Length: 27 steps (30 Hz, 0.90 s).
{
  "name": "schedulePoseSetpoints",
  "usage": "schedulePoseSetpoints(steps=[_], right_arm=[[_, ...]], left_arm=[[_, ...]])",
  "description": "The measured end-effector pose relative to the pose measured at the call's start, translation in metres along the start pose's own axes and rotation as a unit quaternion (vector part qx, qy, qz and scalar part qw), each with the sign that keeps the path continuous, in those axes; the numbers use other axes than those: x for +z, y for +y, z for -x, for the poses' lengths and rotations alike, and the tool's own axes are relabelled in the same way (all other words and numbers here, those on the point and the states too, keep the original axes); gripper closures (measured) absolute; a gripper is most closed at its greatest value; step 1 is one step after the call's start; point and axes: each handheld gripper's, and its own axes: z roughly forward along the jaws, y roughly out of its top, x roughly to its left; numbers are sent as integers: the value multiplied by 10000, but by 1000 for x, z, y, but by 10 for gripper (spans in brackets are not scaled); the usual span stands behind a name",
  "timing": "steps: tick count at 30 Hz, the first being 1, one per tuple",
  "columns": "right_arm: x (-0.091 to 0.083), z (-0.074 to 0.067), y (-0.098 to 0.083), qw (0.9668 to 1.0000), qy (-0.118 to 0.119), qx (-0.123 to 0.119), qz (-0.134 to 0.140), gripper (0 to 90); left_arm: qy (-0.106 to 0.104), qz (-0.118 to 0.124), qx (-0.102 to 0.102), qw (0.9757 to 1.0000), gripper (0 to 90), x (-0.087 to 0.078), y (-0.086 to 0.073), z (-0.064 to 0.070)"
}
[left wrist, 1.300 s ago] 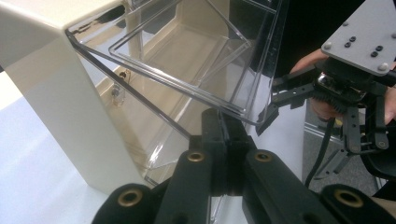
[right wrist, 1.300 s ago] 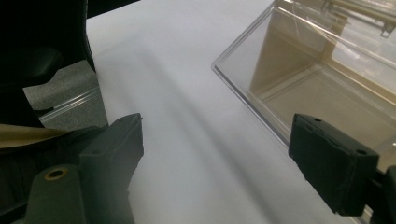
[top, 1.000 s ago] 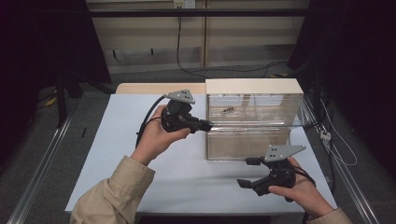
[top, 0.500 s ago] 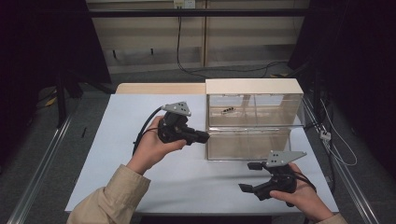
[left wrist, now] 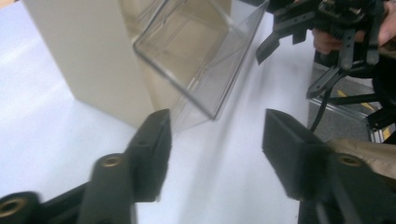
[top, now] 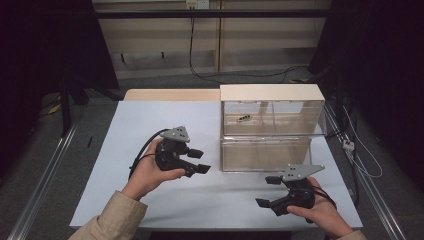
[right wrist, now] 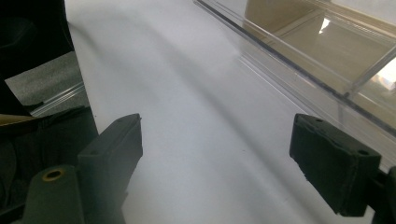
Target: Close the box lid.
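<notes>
A clear two-drawer cabinet [top: 272,127] with a cream top stands at the right back of the white table [top: 150,125]. A small dark object [top: 244,118] lies in its upper drawer. My left gripper [top: 199,161] hovers just left of the lower drawer's front corner. Its jaws have just been opening and stand open with nothing between them. In the left gripper view, the left gripper [left wrist: 217,140] faces the cabinet's cream side [left wrist: 88,56] and the clear drawer [left wrist: 196,51]. My right gripper [top: 267,191] is open and empty near the front edge. In its own view the right gripper [right wrist: 219,154] frames bare table beside the drawer front [right wrist: 317,51].
The table's front edge runs just below both hands. Metal rails [top: 45,170] flank the table on the floor. A cable [top: 360,155] lies to the right of the cabinet. A shelf unit [top: 215,40] stands behind the table.
My left gripper has come down and back from the upper drawer's front toward the lower drawer's left corner, and its jaws went from shut to open. The right gripper has stayed in place.
</notes>
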Motion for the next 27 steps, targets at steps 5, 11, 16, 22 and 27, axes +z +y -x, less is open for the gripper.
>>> schedulePoseSetpoints(steps=[5,11,16,22,27], right_arm=[[1,2,-3,10000,-57,3,-28,174],[0,6,-7,9999,-137,-16,-87,174],[-2,6,-10,9998,-152,-8,-83,174],[-3,10,-17,9997,-212,24,-105,173],[-5,11,-21,9997,-233,52,-86,173]], left_arm=[[56,-26,-41,10000,323,-3,-17,-4],[131,-43,-166,9998,242,-5,-36,-9],[104,-32,-196,9997,172,-7,-50,-13],[234,0,-308,9993,112,-11,-65,-20],[331,-33,-331,9989,96,-14,-75,-25]])
